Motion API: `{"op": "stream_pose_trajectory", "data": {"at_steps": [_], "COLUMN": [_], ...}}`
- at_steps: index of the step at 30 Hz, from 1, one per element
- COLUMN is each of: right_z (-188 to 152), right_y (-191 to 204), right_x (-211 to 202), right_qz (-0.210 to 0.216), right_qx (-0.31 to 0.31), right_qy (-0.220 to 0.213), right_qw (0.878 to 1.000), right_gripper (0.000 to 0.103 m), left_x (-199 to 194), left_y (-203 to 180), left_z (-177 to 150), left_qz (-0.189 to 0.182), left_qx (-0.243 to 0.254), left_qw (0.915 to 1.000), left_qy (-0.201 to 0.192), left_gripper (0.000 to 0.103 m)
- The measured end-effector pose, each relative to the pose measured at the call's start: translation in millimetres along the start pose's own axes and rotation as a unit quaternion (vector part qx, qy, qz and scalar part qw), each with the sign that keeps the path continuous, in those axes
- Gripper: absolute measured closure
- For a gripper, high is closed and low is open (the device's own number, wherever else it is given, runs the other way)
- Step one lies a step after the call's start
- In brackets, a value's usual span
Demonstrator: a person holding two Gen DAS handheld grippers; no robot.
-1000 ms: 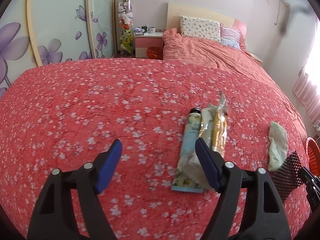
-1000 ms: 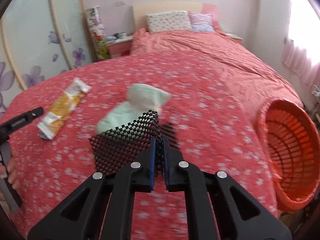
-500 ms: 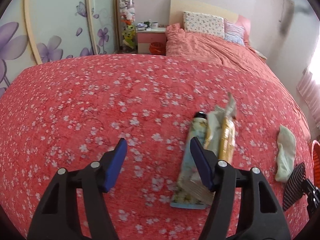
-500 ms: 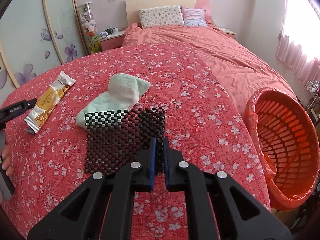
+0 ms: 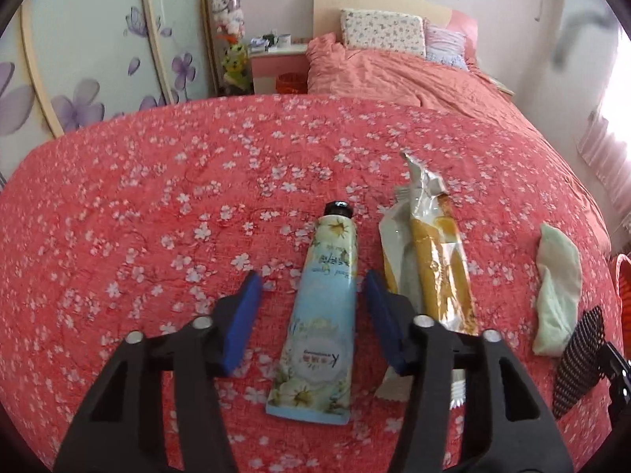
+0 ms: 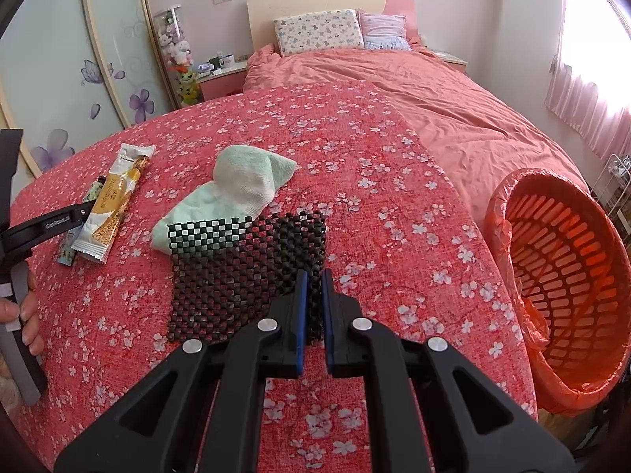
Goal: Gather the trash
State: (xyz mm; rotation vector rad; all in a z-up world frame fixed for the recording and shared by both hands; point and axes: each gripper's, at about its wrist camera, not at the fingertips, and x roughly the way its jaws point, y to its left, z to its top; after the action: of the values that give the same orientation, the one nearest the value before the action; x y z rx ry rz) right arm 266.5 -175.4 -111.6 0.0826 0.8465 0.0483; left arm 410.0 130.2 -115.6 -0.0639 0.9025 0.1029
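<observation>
Behind the right tool (image 6: 311, 276), clamped on black mesh (image 6: 244, 272), the cloth (image 6: 236, 193) is half-hidden; left tool (image 5: 309, 295) gapes.

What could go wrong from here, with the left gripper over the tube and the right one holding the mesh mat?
1. The left gripper is open astride the hand cream tube, and its right finger sits beside the snack wrapper; closing could catch both.
2. The right gripper pinches only the edge of the black mesh mat, so it may slip or drag the green cloth beneath its far edge.
3. The orange basket stands off the bed; a short release could miss.
</observation>
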Motion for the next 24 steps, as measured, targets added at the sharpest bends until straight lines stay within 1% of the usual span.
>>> {"op": "stream_pose_trajectory", "data": {"at_steps": [1,2,3,6,8,11,12,14,15,16,18,21,24], "right_z": [0,-1,-1,-4,-6,-7,-6,-4,-2,0,3,7,8], "right_y": [0,0,-1,-6,-10,-11,-11,-7,-6,-4,1,9,17], "right_x": [0,0,-1,-4,-7,-14,-16,-18,-19,-19,-17,-8,2], "right_qz": [0.002,0.004,0.007,0.018,0.026,0.042,0.047,0.049,0.048,0.046,0.043,0.034,0.024], "right_qx": [0.001,0.002,0.003,0.009,0.012,0.016,0.017,0.018,0.018,0.017,0.009,-0.003,-0.012], "right_qy": [0.0,0.0,-0.001,-0.001,-0.003,-0.009,-0.011,-0.015,-0.017,-0.019,-0.02,-0.008,0.007], "right_qw": [1.0,1.0,1.0,1.0,1.0,0.999,0.999,0.999,0.999,0.999,0.999,0.999,1.0], "right_gripper": [0.095,0.095,0.095,0.096,0.096,0.095,0.091,0.07,0.049,0.038,0.035,0.029,0.029], "left_x": [1,1,1,-4,-11,-23,-27,-32,-33,-33,-33,-33,-34], "left_y": [0,2,2,8,12,17,18,17,17,17,17,15,10], "left_z": [1,2,2,-2,-12,-28,-35,-43,-45,-47,-47,-49,-51], "left_qz": [-0.006,-0.008,-0.005,-0.016,-0.022,-0.04,-0.043,-0.044,-0.043,-0.041,-0.036,-0.028,-0.023], "left_qx": [0.001,0.004,0.006,0.007,0.01,0.01,0.014,0.021,0.022,0.022,0.018,0.019,0.024], "left_qw": [1.0,1.0,1.0,0.9998,0.9997,0.9991,0.9989,0.9988,0.9988,0.9989,0.9992,0.9994,0.9995], "left_qy": [-0.001,-0.001,0.0,0.003,0.005,0.009,0.01,0.008,0.007,0.006,0.004,0.001,-0.002], "left_gripper": [0.064,0.073,0.073,0.073,0.073,0.073,0.073,0.073,0.073,0.072,0.066,0.06,0.057]}}
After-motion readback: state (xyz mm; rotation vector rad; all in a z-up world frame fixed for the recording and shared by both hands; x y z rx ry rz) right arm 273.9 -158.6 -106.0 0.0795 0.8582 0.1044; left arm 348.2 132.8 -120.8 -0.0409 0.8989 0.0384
